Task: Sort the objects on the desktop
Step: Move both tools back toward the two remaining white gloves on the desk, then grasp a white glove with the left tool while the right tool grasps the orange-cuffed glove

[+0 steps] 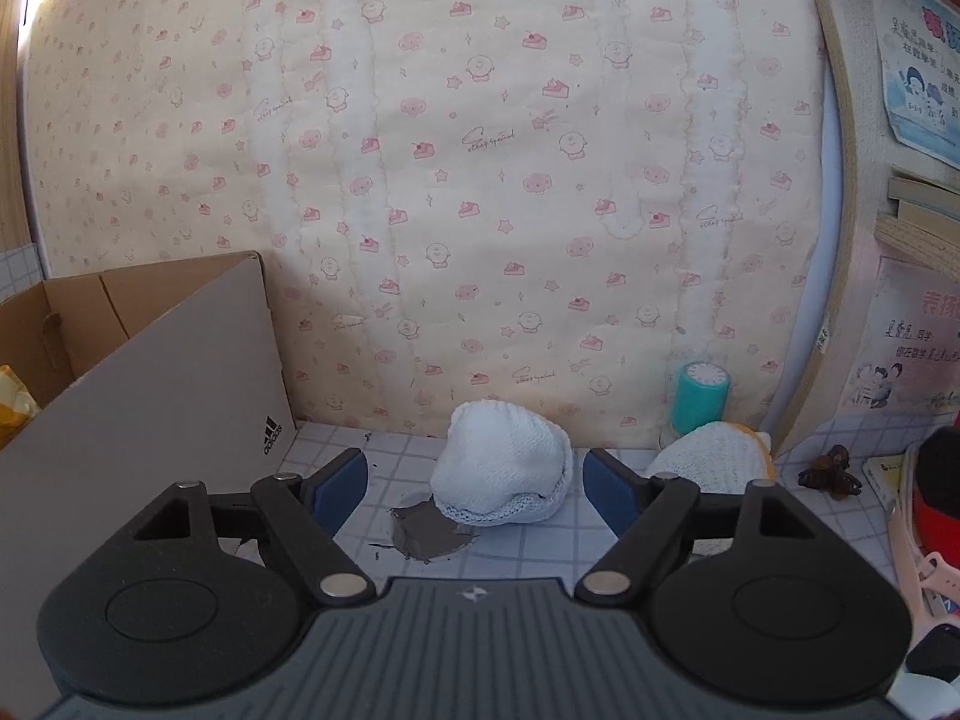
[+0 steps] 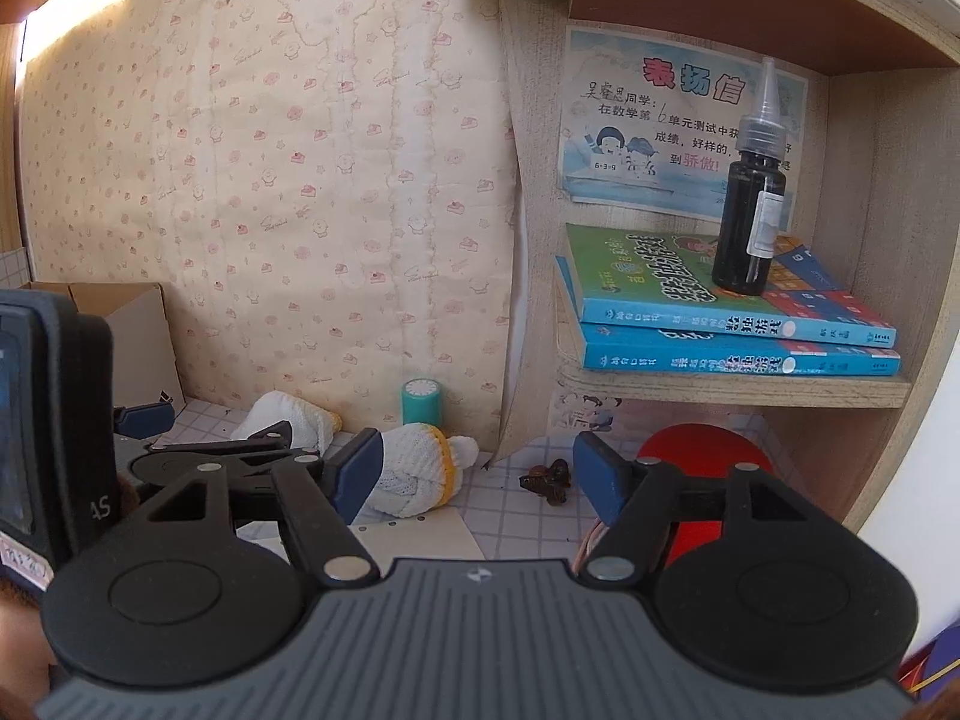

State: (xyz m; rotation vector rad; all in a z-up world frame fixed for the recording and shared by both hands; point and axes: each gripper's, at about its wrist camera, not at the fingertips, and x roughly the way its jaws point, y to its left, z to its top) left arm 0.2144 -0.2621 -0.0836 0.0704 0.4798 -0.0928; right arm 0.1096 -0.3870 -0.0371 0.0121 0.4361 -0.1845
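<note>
My left gripper (image 1: 474, 489) is open just above the checked desk cover (image 1: 540, 546). A white knitted glove (image 1: 501, 468) lies bunched right in front of it, in line with the gap, and neither blue pad touches it. A second white glove with a yellow cuff (image 1: 714, 462) (image 2: 420, 468) lies to the right, by a teal cylinder (image 1: 699, 399) (image 2: 420, 399). My right gripper (image 2: 480, 477) is also open with nothing held. A brown hair clip (image 2: 549, 477) (image 1: 831, 471) lies just ahead between its fingers.
An open cardboard shoe box (image 1: 150, 390) stands at the left against the patterned wall. On the right, a shelf (image 2: 738, 384) carries two books (image 2: 720, 306) and a black dropper bottle (image 2: 747, 228). A red object (image 2: 702, 462) sits under it. A torn grey patch (image 1: 426, 534) marks the desk cover.
</note>
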